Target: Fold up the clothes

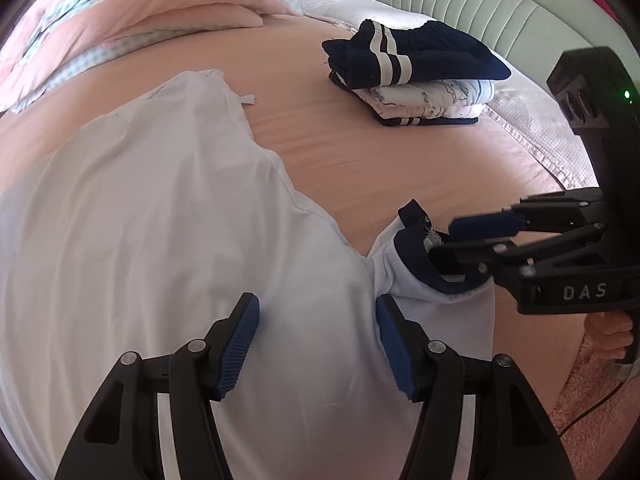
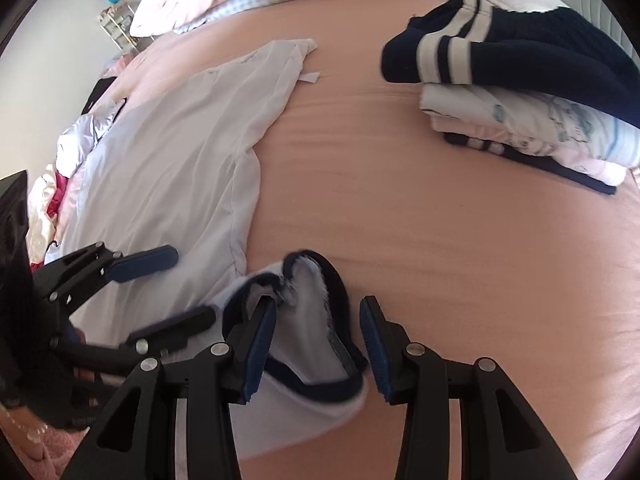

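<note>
Right gripper (image 2: 318,350): jaws spread, straddling the navy-trimmed sleeve cuff (image 2: 320,320), not pinching it.
Left gripper (image 1: 318,346): jaws spread too, hovering over the shirt's body near the armpit.
White shirt (image 1: 160,220): spread flat on the pink bed sheet (image 1: 360,160), along the near edge, sleeve sticking out sideways.
Folded stack (image 1: 416,80): navy striped piece on top, well apart toward the headboard (image 1: 480,4) end.
Step in hand: looks like the sleeve fold.
Next move calls for: right jaws closing on the cuff, then carrying it across the body.
</note>
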Demonstrator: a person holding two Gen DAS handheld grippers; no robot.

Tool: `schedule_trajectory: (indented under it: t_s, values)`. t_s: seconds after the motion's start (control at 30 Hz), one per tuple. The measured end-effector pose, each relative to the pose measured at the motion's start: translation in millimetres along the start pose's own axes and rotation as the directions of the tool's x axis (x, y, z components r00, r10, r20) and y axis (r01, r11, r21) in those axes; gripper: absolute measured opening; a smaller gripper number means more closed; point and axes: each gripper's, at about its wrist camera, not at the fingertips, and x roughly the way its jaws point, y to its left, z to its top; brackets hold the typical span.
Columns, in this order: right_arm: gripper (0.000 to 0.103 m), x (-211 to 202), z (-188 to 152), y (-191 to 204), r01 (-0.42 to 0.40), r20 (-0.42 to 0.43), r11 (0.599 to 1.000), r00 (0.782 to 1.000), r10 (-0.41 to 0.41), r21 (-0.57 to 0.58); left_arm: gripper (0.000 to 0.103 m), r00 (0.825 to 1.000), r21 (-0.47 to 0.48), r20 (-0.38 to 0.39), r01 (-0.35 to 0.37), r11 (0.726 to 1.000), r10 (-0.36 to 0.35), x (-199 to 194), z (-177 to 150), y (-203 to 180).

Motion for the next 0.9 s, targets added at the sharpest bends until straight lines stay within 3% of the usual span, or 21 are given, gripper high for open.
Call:
schedule_trajectory:
  t_s: [0.1,0.2,0.33,0.57,0.63,0.8,0.9]
  values:
    - [0.043,8,-1,0,-0.01,-0.043,1.0,0.999,0.009,-0.01,0.057,1.0,0.004,0.005,-0.009,1.0,0.009,4,0,-2]
    - [0.046,9,3,12,-0.025,-0.024,0.998,0.999,0.024,-0.059,0.057,1.0,0.004,0.01,-0.014,1.0,0.014,5,-1,-2]
    - [0.044,17,9,20,0.045,0.012,0.994,0.999,-0.045,-0.098,0.057,1.0,0.047,0.012,-0.002,0.999,0.001,4,-6,-7]
    - [0.044,5,23,-4,0.034,0.135,0.998,0.99,-0.041,0.05,0.058,0.999,0.07,0.016,0.034,0.997,-0.035,0,-11,-11]
    - [0.044,-4,22,-12,-0.008,0.161,0.997,0.987,-0.005,0.083,0.058,0.999,0.065,0.019,0.044,0.997,-0.045,-3,-10,-10]
    - [0.044,-10,8,-29,0.012,0.097,0.994,0.995,-0.023,0.112,0.058,0.995,-0.068,0.06,0.085,0.994,-0.08,-9,-6,11]
    - [0.044,-17,-5,-43,0.031,0.098,0.989,0.994,-0.045,0.147,0.058,0.998,-0.073,0.04,0.058,0.996,-0.055,-3,-4,12]
